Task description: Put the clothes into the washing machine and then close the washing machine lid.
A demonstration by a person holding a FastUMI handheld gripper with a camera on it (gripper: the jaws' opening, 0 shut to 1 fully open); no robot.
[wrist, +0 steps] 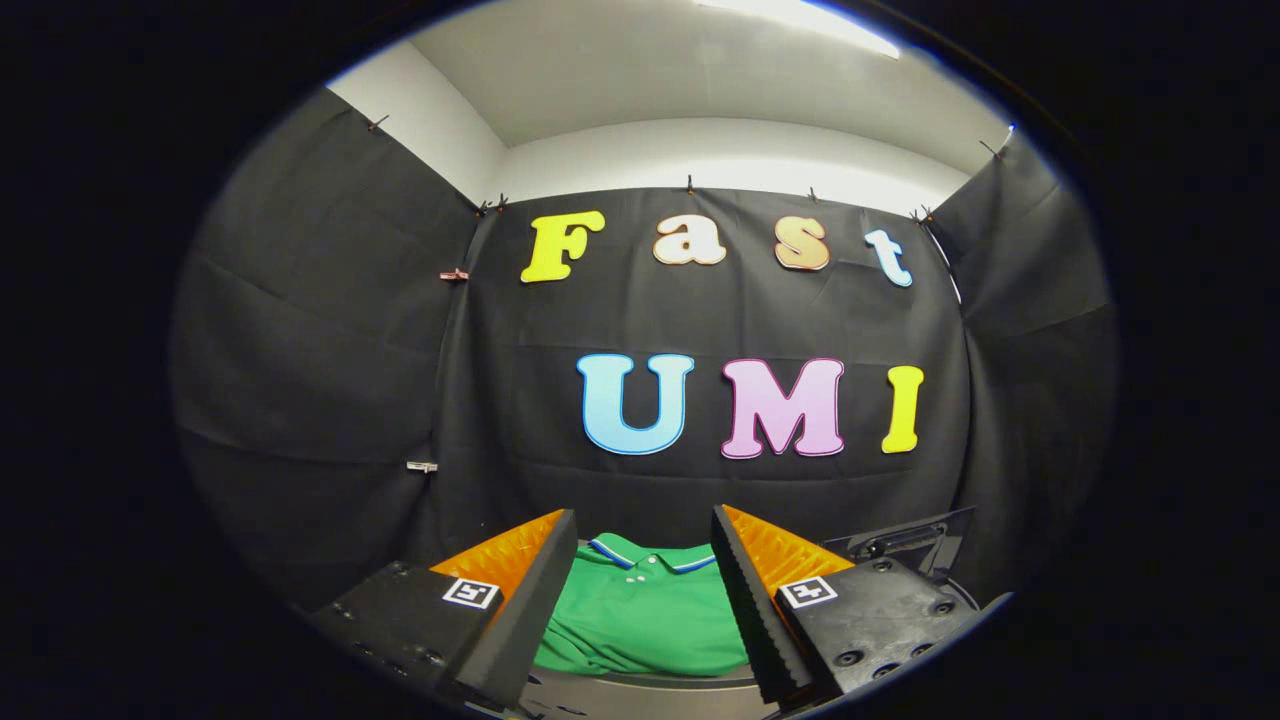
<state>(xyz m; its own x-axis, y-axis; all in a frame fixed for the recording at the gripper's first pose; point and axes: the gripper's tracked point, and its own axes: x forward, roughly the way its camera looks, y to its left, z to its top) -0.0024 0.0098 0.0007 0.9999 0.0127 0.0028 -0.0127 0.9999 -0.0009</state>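
Observation:
A folded green polo shirt point(645, 610) with a blue-and-white trimmed collar lies on a grey surface point(640, 690), seen through the gap between my fingers and a little beyond them. My gripper point(645, 530) is open and held above and short of the shirt, with nothing between its fingers. Past the right finger point(745, 590), a dark raised panel with a handle recess point(905, 540) shows, apparently the washing machine's lid standing up.
The booth's black cloth wall point(500, 400) closes in the space behind the shirt and on both sides. White wall and ceiling point(700, 90) show above the cloth.

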